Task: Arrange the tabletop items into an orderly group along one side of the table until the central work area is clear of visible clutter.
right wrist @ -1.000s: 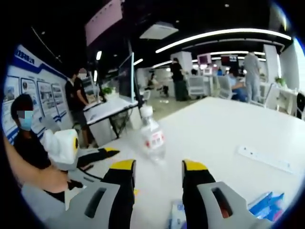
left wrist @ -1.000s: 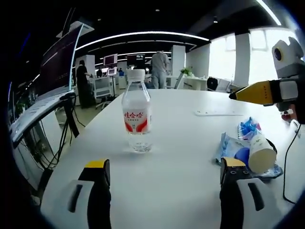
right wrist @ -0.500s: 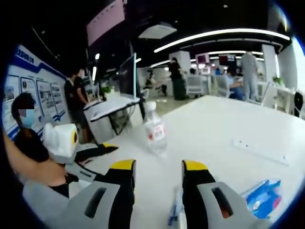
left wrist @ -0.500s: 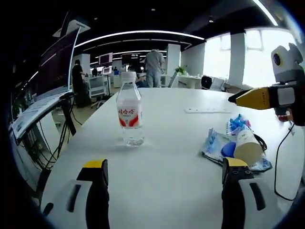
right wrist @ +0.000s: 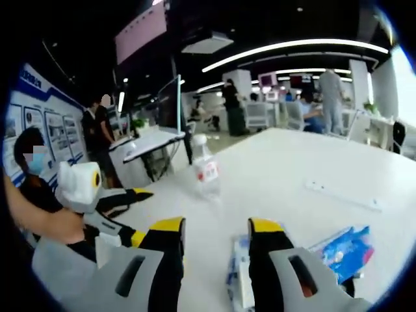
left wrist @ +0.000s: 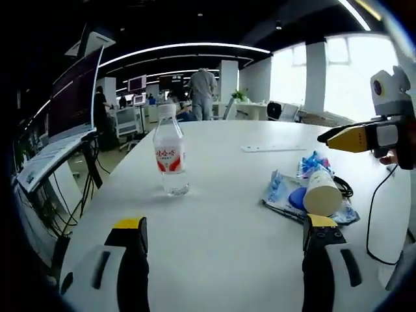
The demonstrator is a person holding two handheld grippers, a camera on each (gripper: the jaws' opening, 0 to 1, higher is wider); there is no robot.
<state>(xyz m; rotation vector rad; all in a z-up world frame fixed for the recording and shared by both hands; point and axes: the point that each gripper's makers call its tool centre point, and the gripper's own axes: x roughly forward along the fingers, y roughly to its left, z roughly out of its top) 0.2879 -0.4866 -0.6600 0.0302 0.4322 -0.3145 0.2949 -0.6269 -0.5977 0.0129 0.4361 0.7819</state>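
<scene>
A clear water bottle [left wrist: 170, 158] with a white cap and a red label stands upright on the white table [left wrist: 221, 214]. To its right lies a pile of blue and white packets [left wrist: 284, 194] with a white paper cup [left wrist: 318, 192] on its side. My left gripper [left wrist: 225, 225] is open, wide apart, well short of the bottle, with nothing between its jaws. My right gripper [left wrist: 351, 138] comes in from the right above the pile. In the right gripper view, my right gripper [right wrist: 216, 227] is open over the packets [right wrist: 343, 250], and the bottle [right wrist: 205, 174] stands further off.
A flat white power strip [left wrist: 270, 147] lies further along the table, also seen as the strip [right wrist: 341, 195]. A black cable [left wrist: 372, 218] runs off the right edge. A monitor desk [left wrist: 55, 146] stands left of the table. People stand in the office behind.
Both views have pulled back from the bottle, so it looks smaller and more of the packet pile shows. The things on the table have not moved.
</scene>
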